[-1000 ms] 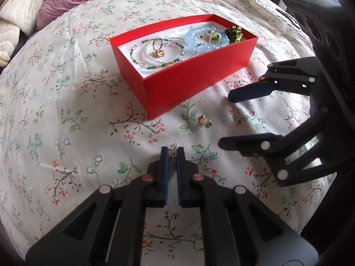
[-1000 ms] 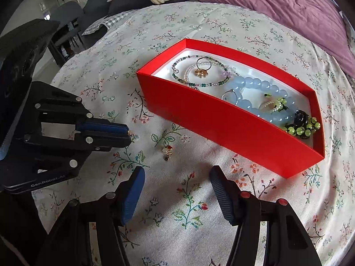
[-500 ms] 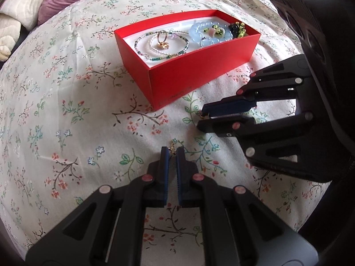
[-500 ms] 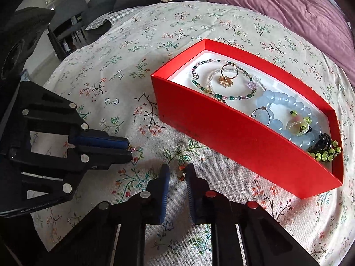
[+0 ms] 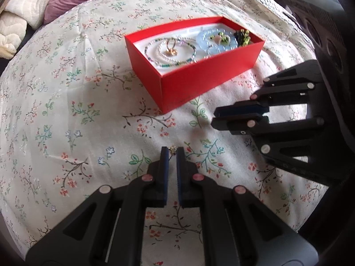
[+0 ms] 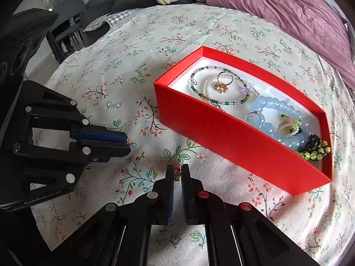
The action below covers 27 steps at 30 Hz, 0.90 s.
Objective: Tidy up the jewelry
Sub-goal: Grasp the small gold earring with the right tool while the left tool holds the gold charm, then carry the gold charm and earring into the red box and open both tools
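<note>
A red box (image 5: 199, 82) (image 6: 233, 146) sits on the floral bedspread. It holds thin bead bracelets (image 6: 221, 102), a gold flower ring (image 6: 221, 86), a pale blue bead bracelet (image 6: 277, 110) and green beads (image 6: 315, 153). My left gripper (image 5: 172, 149) (image 6: 128, 143) is shut on a tiny gold earring (image 5: 172, 150) (image 6: 133, 144) that sticks out past its tips, in front of the box. My right gripper (image 6: 177, 170) (image 5: 214, 117) is beside it, near the box's front wall. Its jaws are closing the last bit on a small red-and-gold earring (image 6: 176, 174), pinched at the tips.
The floral bedspread (image 5: 77, 115) stretches around the box. A purple duvet (image 6: 299, 22) and white pillows (image 5: 20, 11) lie at its far edge. Dark chairs (image 6: 73, 11) stand beyond the bed at upper left in the right wrist view.
My right gripper came in over the small red-and-gold earring on the bedspread and went from wide open to shut on it. My left gripper stayed shut on its earring.
</note>
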Available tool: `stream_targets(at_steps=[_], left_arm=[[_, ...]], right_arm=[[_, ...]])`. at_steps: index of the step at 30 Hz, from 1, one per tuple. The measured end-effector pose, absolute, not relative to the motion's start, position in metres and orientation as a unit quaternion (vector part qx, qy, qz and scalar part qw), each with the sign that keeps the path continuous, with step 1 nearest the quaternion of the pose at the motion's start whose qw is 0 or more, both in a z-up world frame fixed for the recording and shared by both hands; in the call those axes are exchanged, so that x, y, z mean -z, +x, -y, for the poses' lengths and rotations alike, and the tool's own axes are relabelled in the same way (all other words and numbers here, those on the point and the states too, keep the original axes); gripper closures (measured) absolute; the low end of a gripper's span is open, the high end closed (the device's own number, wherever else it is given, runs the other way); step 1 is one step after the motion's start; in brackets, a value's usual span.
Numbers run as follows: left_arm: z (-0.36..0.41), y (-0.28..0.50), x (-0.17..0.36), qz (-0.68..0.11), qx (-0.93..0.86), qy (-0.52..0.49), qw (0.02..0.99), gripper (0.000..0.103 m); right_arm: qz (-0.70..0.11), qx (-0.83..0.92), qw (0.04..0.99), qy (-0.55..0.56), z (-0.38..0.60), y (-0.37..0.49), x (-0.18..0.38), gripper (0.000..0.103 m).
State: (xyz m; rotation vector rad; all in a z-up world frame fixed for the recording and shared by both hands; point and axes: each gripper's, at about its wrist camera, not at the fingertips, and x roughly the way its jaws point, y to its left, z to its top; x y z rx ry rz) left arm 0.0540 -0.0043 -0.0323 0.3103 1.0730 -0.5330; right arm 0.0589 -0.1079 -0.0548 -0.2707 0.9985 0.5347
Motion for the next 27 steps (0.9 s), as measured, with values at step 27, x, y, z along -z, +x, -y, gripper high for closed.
stream_targets(at_steps=[27], left_arm=[[0.045,0.103,-0.031,-0.429,0.220,0.066,0.874,0.095]], right_arm=[[-0.389,-0.160,0.907,-0.024,0.174,0.089,-0.042,0.097]])
